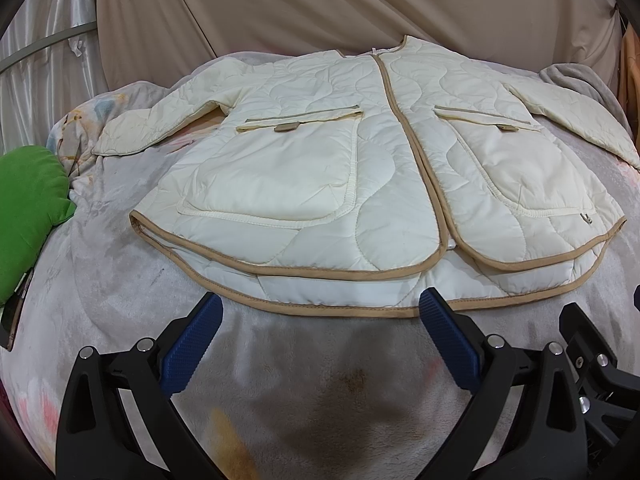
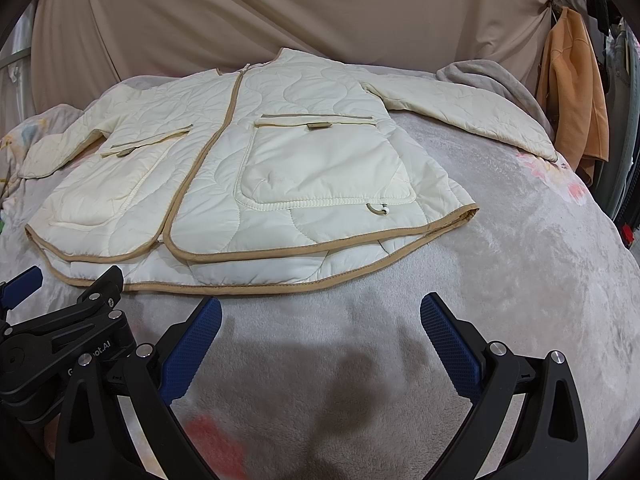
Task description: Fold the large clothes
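One cream quilted jacket (image 1: 372, 168) with tan binding, spread front-up on a grey plush blanket (image 1: 304, 392) covering the bed. Two big patch pockets, two sleeves out to the sides, one front opening running down the middle. Collar away toward the beige curtain (image 1: 320, 4), hem nearest the cameras, so long axis running near-to-far, sleeves crossing it left to right. One green cushion (image 1: 28, 216) off at the left edge, well apart from the jacket, and one orange garment (image 2: 572, 92) hanging at the far right.

Two grippers. Left gripper (image 1: 320, 320) spread wide, nothing between the blue pads (image 1: 192, 348), tips just at the hem binding, can't tell if actually touching. Right gripper (image 2: 320, 320) spread just as wide, gripping nothing, hovering over bare blanket just short of the hem. Both side by side, close together, left one's black body peeking into the right view
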The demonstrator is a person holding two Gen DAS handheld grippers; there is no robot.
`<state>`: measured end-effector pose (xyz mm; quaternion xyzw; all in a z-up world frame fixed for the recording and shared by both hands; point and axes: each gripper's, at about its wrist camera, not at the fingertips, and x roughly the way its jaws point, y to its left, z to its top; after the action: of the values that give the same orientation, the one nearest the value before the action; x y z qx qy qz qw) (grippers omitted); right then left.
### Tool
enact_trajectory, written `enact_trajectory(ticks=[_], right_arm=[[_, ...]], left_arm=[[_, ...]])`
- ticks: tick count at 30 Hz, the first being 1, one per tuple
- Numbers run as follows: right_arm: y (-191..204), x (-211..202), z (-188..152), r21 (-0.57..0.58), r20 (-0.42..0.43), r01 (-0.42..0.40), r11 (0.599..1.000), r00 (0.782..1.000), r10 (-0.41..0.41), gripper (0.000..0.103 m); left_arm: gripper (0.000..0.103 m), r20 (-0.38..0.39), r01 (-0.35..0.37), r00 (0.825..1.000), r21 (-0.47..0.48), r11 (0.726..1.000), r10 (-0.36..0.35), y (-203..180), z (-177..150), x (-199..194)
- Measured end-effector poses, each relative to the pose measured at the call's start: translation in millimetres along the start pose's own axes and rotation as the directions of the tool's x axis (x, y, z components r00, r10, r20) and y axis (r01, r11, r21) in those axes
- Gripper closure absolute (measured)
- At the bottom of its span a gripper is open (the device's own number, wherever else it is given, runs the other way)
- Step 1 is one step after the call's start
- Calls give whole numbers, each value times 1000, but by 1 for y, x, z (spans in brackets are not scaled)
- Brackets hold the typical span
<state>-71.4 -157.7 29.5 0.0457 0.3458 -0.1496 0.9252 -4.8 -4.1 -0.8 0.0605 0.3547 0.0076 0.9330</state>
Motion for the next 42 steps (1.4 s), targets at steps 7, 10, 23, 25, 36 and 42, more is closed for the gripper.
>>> enact_trajectory(ticks=[7, 10, 23, 25, 36, 42], right_arm=[[0, 0, 0, 0, 0, 1, 1000, 1000, -1, 5], [0, 0, 0, 0, 0, 1, 1000, 1000, -1, 5], [-57, -8, 40, 46, 22, -24, 999, 999, 23, 5], [-90, -7, 65, 68, 54, 15, 998, 998, -19, 5], [-319, 123, 178, 481, 30, 5, 877, 999, -23, 5], [-388, 199, 198, 631, -40, 72, 772, 997, -60, 8]], left_arm=[[7, 0, 0, 1000, 0, 1000, 0, 0, 0, 0], [7, 0, 0, 1000, 0, 1000, 0, 0, 0, 0], [5, 29, 63, 998, -5, 998, -62, 25, 22, -19], [5, 50, 77, 996, 2, 997, -77, 39, 40, -22], [5, 78, 96, 993, -86, 992, -89, 118, 135, 40], [5, 43, 108, 994, -122, 987, -104, 131, 167, 91]])
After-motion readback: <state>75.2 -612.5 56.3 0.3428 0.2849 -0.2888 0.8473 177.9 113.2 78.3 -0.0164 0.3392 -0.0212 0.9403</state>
